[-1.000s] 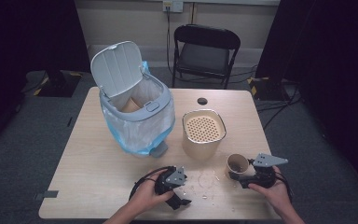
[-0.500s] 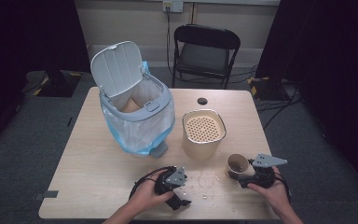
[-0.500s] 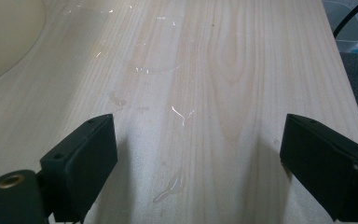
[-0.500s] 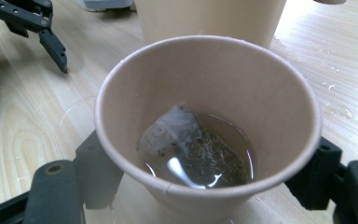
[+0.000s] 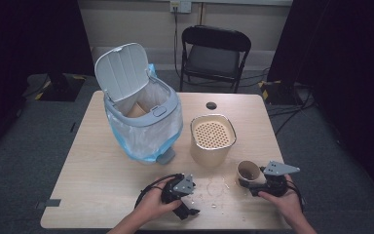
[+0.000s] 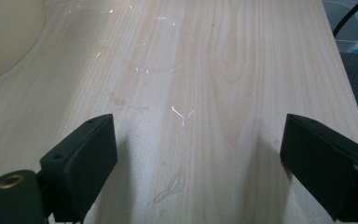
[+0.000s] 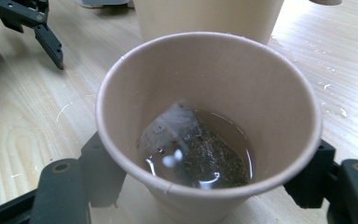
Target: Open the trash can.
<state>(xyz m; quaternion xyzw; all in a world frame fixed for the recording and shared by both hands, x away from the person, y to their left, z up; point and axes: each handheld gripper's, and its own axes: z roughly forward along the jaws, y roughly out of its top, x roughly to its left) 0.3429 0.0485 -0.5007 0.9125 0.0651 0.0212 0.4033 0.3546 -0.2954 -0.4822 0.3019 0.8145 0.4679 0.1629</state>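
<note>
The table (image 5: 102, 195) fills the middle of the high view, and everything on it looks laid out for clearing away a drink: the bin (image 5: 143, 122) sits at centre left with its lid thrown back, its blue liner open to take rubbish, and the beige strainer pot (image 5: 213, 139) stands just right of it, probably to take poured liquid. At the lower right the right gripper (image 5: 259, 184) has just been closing its jaws around the paper cup (image 7: 209, 121); in the right gripper view the cup stands between both black jaws, which sit against its lower wall, so I judge the grip is on. The left gripper (image 6: 196, 154) rests at the bottom centre of the high view with its jaws spread wide over bare wood and nothing between them, seemingly waiting. Small spilled drops (image 5: 214, 187) glint between the two hands. The cup is plain brown paper with a rolled rim, upright, holding a shallow pool of dark tea and a soaked teabag (image 7: 186, 140) slumped against its left inner wall.
</note>
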